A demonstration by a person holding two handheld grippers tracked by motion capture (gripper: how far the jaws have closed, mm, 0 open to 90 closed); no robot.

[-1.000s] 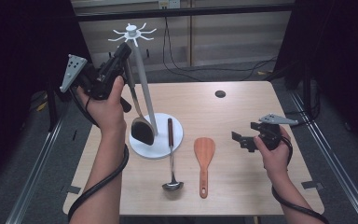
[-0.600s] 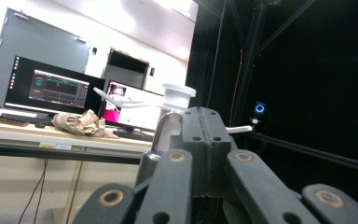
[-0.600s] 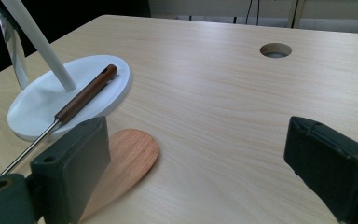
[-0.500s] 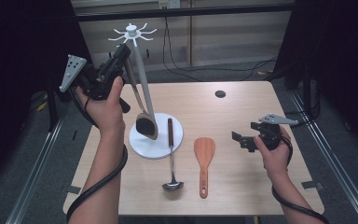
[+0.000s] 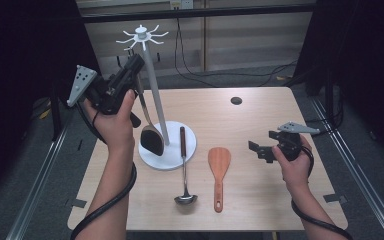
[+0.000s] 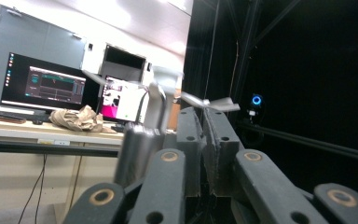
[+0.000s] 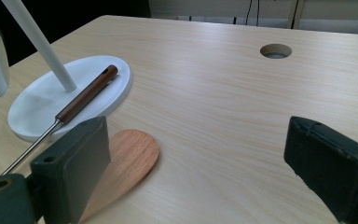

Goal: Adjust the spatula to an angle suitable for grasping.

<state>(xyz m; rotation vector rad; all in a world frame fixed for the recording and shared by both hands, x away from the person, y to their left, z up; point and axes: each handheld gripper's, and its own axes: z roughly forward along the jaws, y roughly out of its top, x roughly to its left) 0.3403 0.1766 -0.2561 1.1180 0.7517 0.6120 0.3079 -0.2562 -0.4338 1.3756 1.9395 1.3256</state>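
Note:
My left gripper point(image 5: 136, 62) is raised beside the white hook rack's pole point(image 5: 155, 95), a little below the hooks point(image 5: 142, 36). A black spatula point(image 5: 152, 140) hangs from it, its head just above the rack's round base point(image 5: 177, 152). In the left gripper view the jaws point(image 6: 204, 116) stand almost together, having just been opening a little. The spatula's grey handle point(image 6: 137, 149) runs down beside the left one. My right gripper point(image 5: 260, 150) is held open and empty, low over the table's right side, and its wide jaws point(image 7: 196, 144) frame bare wood.
A steel ladle point(image 5: 184, 167) with a brown handle point(image 7: 86, 95) lies with that handle on the rack base point(image 7: 37, 109). A wooden spatula point(image 5: 219, 167) lies to its right, its blade point(image 7: 128, 161) close to my right gripper. A round hole point(image 5: 236, 100) is in the table's far side.
The hanging spatula's head swung slightly toward the pole and back. The left hand shifted only a little. The right hand stayed still.

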